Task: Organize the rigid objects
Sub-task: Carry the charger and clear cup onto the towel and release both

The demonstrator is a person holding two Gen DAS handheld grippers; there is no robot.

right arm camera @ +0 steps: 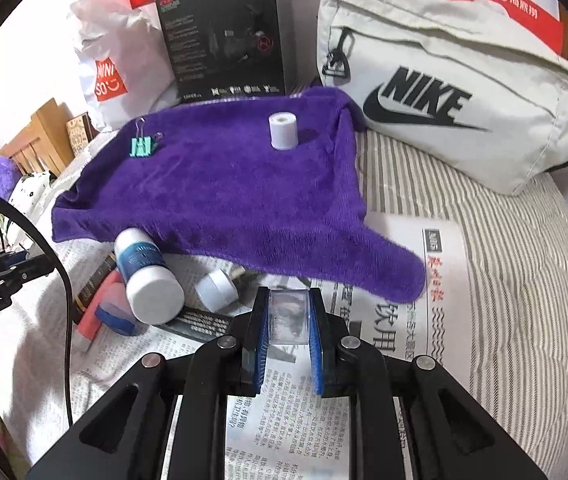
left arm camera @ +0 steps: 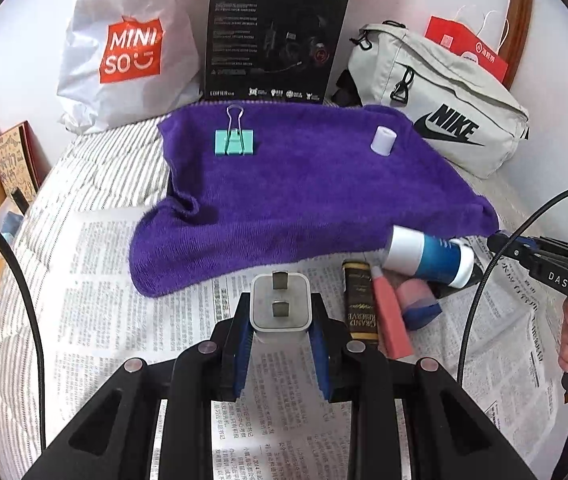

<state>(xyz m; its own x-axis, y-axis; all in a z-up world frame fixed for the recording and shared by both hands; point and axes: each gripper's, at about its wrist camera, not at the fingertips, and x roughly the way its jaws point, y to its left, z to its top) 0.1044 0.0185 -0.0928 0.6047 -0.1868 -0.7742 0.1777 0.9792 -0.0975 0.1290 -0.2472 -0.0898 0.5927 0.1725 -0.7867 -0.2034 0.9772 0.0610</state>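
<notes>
My left gripper [left arm camera: 280, 312] is shut on a white plug adapter [left arm camera: 279, 304] with its prongs up, held over the newspaper in front of the purple towel [left arm camera: 304, 192]. My right gripper [right arm camera: 288, 312] is shut on a small clear plastic box [right arm camera: 288, 316] near the towel's front edge [right arm camera: 243, 208]. On the towel stand a green binder clip [left arm camera: 234, 141] [right arm camera: 141, 146] and a small white cylinder [left arm camera: 383, 140] [right arm camera: 283, 131]. A blue-and-white bottle [left arm camera: 430, 258] [right arm camera: 143, 276] lies at the towel's edge.
On the newspaper [left arm camera: 123, 280] lie a dark chocolate bar [left arm camera: 360, 304], a pink tube [left arm camera: 392, 320], a pink-and-blue eraser [left arm camera: 420, 304] and a small white cap [right arm camera: 217, 289]. Behind the towel stand a Miniso bag [left arm camera: 127, 48], a black box [left arm camera: 275, 40] and a Nike bag [right arm camera: 452, 92].
</notes>
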